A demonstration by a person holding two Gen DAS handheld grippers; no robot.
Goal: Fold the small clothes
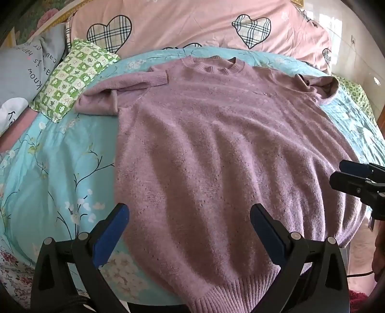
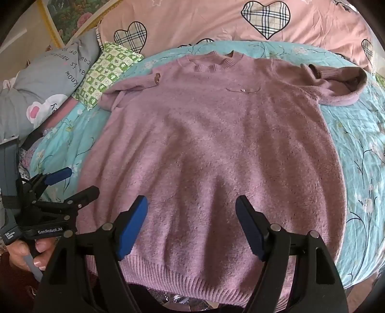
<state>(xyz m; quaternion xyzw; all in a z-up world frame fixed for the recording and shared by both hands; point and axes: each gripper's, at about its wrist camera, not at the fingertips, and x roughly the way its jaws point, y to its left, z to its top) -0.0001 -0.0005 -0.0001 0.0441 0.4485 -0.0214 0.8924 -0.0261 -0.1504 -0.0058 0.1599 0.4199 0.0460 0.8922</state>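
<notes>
A mauve knitted sweater [image 1: 216, 149] lies flat, front up, on a light blue floral bedspread [image 1: 55, 163], collar far, ribbed hem near. It also shows in the right wrist view [image 2: 211, 149]. Both sleeves are folded in near the shoulders. My left gripper [image 1: 190, 214] is open and empty, above the sweater's lower left part. My right gripper [image 2: 191, 204] is open and empty, above the lower middle of the sweater. The right gripper also shows at the right edge of the left wrist view [image 1: 336, 173], and the left gripper at the left of the right wrist view [image 2: 81, 180].
A green checked pillow [image 1: 72, 77] and a grey printed pillow [image 1: 26, 69] lie at the far left. A pink quilt with plaid hearts [image 1: 192, 21] is bunched along the far side. The bed's near edge runs just under the hem.
</notes>
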